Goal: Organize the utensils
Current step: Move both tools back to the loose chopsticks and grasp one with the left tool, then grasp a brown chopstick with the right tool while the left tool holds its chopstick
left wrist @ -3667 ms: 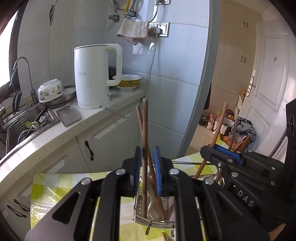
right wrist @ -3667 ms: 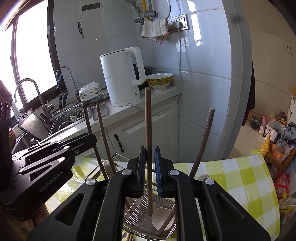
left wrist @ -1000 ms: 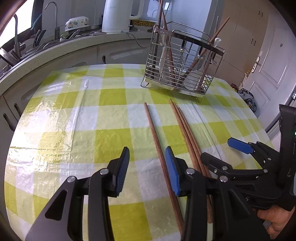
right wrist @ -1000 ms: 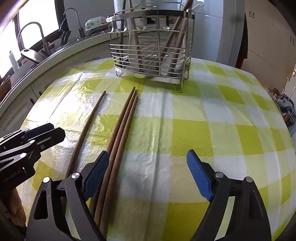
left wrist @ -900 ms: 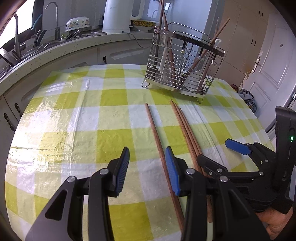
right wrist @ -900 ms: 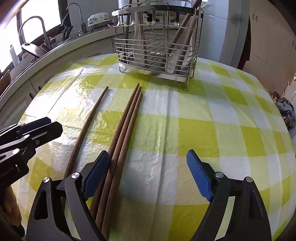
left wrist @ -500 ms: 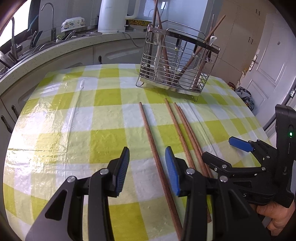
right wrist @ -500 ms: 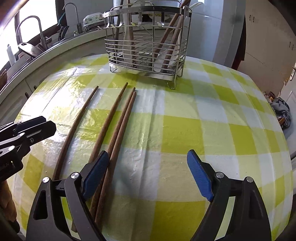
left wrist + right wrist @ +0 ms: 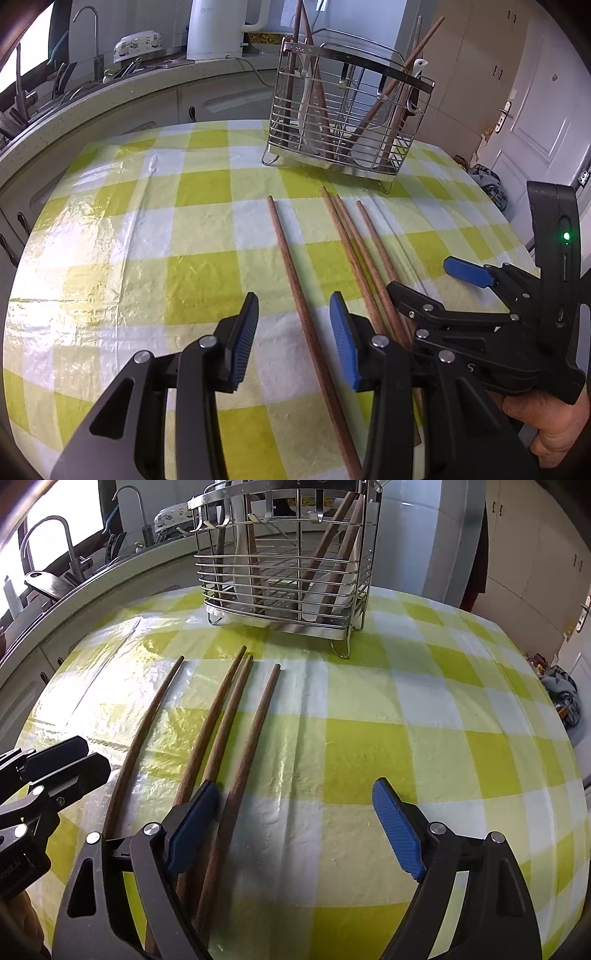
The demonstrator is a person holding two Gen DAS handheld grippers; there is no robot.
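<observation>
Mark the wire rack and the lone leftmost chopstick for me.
wire rack [image 9: 373, 164], left wrist view, front lower wires.
leftmost chopstick [image 9: 291, 266], left wrist view, mid-shaft, ahead of the pads.

Both fisheye views sit just behind a hand-held gripper and look forward and steeply down along its fingers, close over the checked worktop [image 9: 155, 236], facing the wire utensil rack [image 9: 347, 122] at its far edge. The left view looks from left of the rack's centre line, the right view from farther right. Both share the rack, the four wooden chopsticks [image 9: 221, 738] lying before it, and each other's gripper at the frame edge.
</observation>
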